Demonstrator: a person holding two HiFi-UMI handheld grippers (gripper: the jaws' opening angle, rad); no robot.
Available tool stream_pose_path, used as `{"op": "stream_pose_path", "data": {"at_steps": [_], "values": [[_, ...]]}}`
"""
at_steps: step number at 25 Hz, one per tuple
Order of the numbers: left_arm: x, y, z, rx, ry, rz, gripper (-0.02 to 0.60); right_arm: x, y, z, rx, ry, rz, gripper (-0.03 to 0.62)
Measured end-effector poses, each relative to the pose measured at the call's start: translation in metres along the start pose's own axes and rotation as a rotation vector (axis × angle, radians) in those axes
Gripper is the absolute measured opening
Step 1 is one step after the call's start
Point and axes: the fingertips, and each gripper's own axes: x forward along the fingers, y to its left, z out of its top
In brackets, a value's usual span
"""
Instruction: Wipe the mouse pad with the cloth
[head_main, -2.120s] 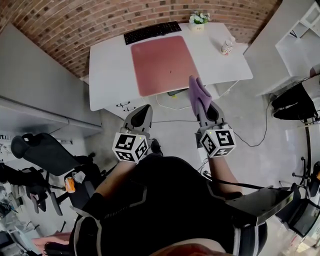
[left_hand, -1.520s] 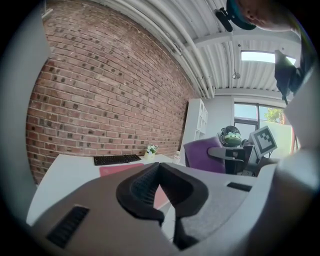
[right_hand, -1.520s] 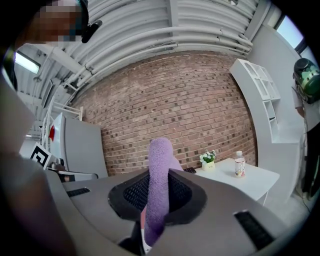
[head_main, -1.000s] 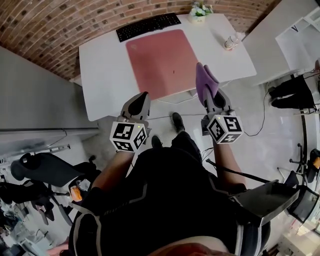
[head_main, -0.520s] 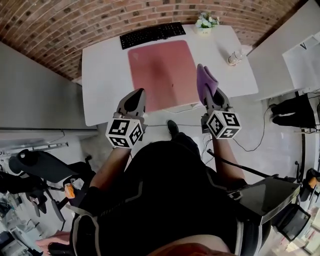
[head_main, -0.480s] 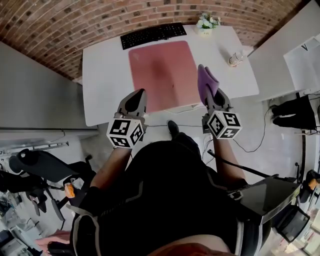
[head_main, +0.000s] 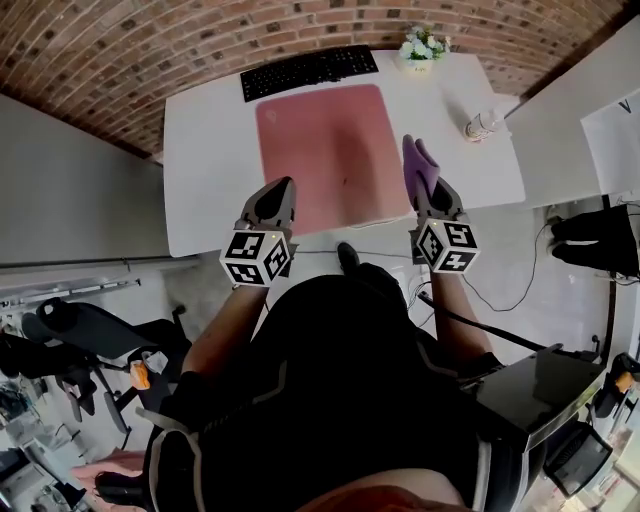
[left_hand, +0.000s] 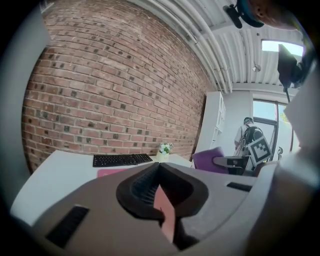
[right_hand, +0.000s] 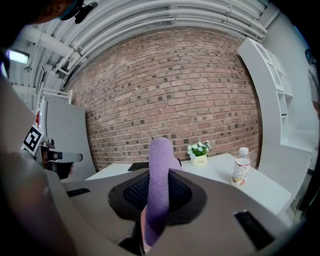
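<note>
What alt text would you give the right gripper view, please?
The right gripper is shut on an upright purple cloth. Beyond it, a white desk holds a small flower pot and a bottle, before a brick wall.

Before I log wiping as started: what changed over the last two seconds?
Both grippers advanced from over the floor to the near edge of the table. The right gripper still clamps the purple cloth, beside the mouse pad, not on it. The left gripper stays shut, empty. The keyboard is unmoved.
</note>
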Motion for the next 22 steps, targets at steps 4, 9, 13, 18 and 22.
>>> {"op": "stream_pose_path", "data": {"at_steps": [4,9,13,18,22], "values": [[0.022,0.003,-0.007,-0.012,0.003,0.011,0.005,0.016,-0.019,-0.019,-0.005,0.047,0.005,0.055],[0.04,0.003,-0.027,-0.001,0.037,0.027,0.006,0.028,-0.042,-0.046,-0.028,0.096,-0.009,0.055],[0.041,0.012,-0.05,-0.054,0.08,0.051,0.005,0.035,-0.051,-0.071,-0.041,0.153,-0.016,0.055],[0.031,0.024,-0.074,-0.076,0.128,0.087,0.005,0.036,-0.068,-0.105,-0.048,0.226,-0.058,0.055],[0.026,0.03,-0.088,-0.084,0.15,0.096,0.005,0.04,-0.076,-0.135,-0.075,0.303,-0.078,0.055]]}}
